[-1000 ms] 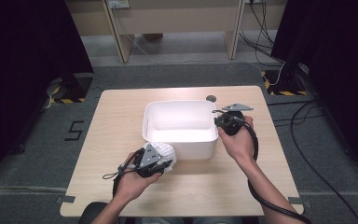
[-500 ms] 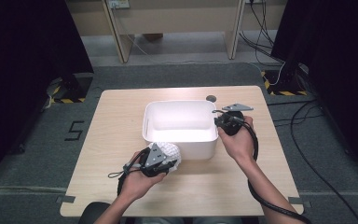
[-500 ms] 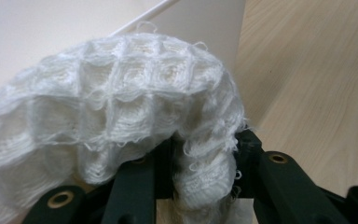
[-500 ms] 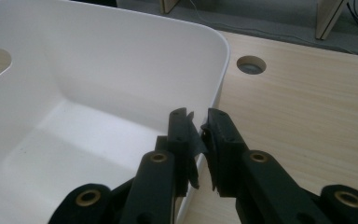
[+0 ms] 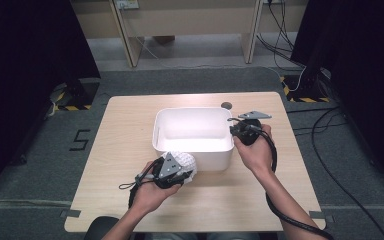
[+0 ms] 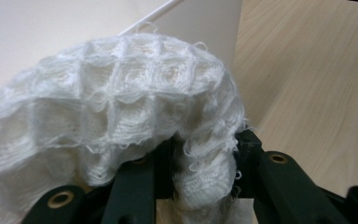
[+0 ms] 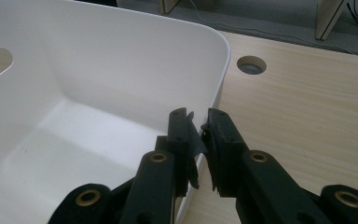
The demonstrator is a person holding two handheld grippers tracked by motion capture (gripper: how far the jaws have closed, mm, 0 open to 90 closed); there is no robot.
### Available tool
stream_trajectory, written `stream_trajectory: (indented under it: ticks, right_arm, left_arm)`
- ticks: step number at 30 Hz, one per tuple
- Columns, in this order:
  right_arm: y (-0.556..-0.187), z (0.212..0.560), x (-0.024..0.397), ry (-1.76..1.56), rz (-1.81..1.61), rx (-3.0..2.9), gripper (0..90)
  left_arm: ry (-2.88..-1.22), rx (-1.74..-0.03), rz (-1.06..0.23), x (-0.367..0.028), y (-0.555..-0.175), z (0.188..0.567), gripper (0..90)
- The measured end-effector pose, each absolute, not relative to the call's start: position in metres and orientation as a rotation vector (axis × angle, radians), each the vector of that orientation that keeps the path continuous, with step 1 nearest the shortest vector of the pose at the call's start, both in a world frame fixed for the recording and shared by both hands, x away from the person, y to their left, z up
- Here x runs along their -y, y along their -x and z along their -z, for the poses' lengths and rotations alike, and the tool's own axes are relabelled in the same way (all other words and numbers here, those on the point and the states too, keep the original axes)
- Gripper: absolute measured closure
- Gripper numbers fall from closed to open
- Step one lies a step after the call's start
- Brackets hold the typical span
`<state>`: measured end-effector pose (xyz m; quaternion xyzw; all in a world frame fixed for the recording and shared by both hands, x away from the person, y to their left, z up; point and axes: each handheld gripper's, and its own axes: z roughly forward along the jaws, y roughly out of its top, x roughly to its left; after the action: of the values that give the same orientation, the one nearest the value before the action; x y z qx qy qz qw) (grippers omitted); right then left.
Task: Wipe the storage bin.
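The left claw (image 6: 193, 158) is clamping the white waffle-weave cloth (image 6: 121, 107) beside the bin's near wall. The right claw (image 7: 198, 128) is pinching the white bin (image 5: 192, 132) rim; it should be bracing firmly while the cloth is lifting clear over it.

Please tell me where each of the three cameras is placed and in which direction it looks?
High view: above the person's side, looking forward and down on the table; both forearms show.
Left gripper view: on the left hand-held gripper, whose jaws clamp a white cloth.
Right gripper view: on the right hand-held gripper, whose jaws pinch the white bin wall.
All views share the bin.
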<state>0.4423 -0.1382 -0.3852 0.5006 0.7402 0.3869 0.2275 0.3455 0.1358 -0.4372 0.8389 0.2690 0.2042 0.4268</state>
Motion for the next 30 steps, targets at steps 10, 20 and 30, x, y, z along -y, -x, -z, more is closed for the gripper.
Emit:
stream_trajectory:
  ticks: [10, 20, 30]
  right_arm:
    - [-0.442, 0.385, 0.137, -1.382, -1.066, -2.041, 80.1]
    - [-0.442, 0.385, 0.137, -1.381, -1.066, -2.041, 80.1]
    - [-0.441, 0.385, 0.137, -1.377, -1.067, -2.04, 79.9]
  left_arm:
    - [-2.107, -0.681, -0.511, -0.135, -0.347, 0.447, 67.7]
    - [-2.129, -0.7, -0.489, -0.133, -0.348, 0.464, 67.7]
    - [-2.139, -0.74, -0.47, -0.134, -0.347, 0.48, 67.6]
